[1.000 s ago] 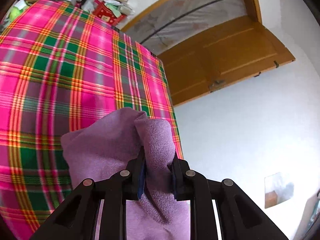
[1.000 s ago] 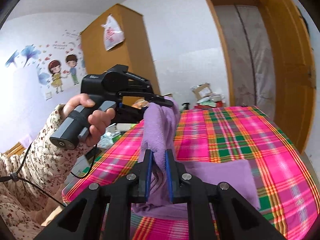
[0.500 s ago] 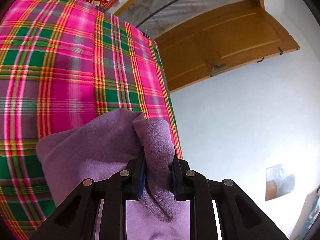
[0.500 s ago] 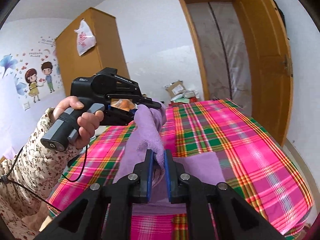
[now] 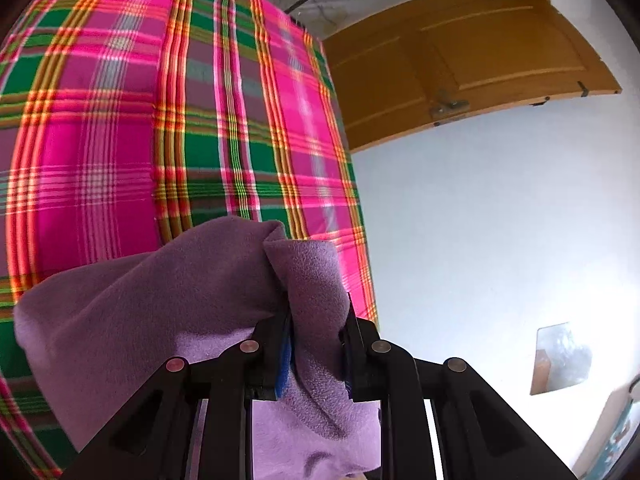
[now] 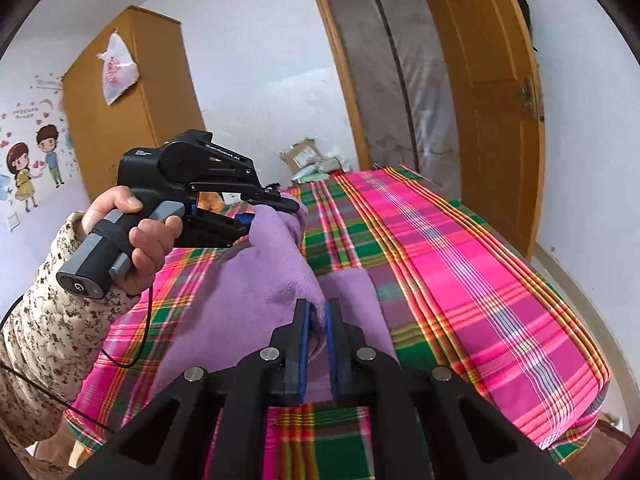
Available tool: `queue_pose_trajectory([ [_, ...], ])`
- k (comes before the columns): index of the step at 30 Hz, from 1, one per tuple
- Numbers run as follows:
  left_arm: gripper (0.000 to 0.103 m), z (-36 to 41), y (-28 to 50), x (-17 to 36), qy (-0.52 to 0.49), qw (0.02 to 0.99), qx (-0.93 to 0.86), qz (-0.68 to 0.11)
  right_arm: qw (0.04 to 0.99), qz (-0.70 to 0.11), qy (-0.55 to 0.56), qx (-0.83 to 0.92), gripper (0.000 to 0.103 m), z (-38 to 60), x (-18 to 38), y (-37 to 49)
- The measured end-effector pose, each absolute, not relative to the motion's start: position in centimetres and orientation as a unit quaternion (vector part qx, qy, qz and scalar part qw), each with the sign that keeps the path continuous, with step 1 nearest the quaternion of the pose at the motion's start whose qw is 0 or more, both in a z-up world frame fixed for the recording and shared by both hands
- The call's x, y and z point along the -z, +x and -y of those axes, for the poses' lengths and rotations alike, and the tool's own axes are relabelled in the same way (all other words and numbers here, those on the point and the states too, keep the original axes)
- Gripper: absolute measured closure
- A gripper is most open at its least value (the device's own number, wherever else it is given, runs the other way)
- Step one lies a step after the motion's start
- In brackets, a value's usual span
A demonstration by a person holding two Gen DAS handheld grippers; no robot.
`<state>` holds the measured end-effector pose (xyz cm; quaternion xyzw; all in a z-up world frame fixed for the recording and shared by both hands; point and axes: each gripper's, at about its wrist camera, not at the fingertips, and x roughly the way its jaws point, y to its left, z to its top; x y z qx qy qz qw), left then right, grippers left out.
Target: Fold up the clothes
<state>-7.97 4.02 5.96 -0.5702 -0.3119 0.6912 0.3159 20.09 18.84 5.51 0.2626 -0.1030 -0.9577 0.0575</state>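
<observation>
Bedroom setup here: white walls, an orange-brown wooden door [image 6: 496,120] swung open next to a doorway covered with a translucent curtain [image 6: 384,80], plus a wooden wardrobe [image 6: 128,104] with a plastic bag [image 6: 116,68] hanging off its front. Cartoon wall stickers [image 6: 34,156] off to the left, some boxes and clutter [image 6: 312,160] piled at the far end. Front and centre, a bed under a loud pink-green-yellow plaid sheet [image 6: 460,272].

On that sheet, a purple fleece garment [image 6: 256,280], partly lying flat and partly lifted into a ridge between the two grippers. Soft, fuzzy texture, bunched up wherever it's pinched.

Right gripper [image 6: 316,316]: clamped on a fold of the purple fleece garment, blue pads pressing it from both sides, only a narrow gap filled with cloth. Rest of the fabric sloping away from it towards the other tool.

Left gripper [image 5: 316,320]: also squeezed tight onto a thick wad of the same garment, cloth bulging above and below the fingers. From the right wrist view, seen up off the bed at the top of the ridge [image 6: 276,204], held by a hand [image 6: 132,232] wrapped around the grey handle, floral sleeve [image 6: 60,312] behind it and a black cable [image 6: 136,344] dangling down.

Lower edge of the garment draped on the plaid, near the close side of the bed. Can't tell what kind of clothing exactly, too crumpled.
</observation>
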Motion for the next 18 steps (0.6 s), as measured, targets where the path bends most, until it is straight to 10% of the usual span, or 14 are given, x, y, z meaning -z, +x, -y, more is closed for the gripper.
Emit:
queue_pose_trajectory([
  [18,0.078,-6.1,-10.1,-1.1,-0.612,0.315,-0.654,0.314,0.019,0.108,0.315,0.943,0.095,-20.3,-2.2,18.3],
])
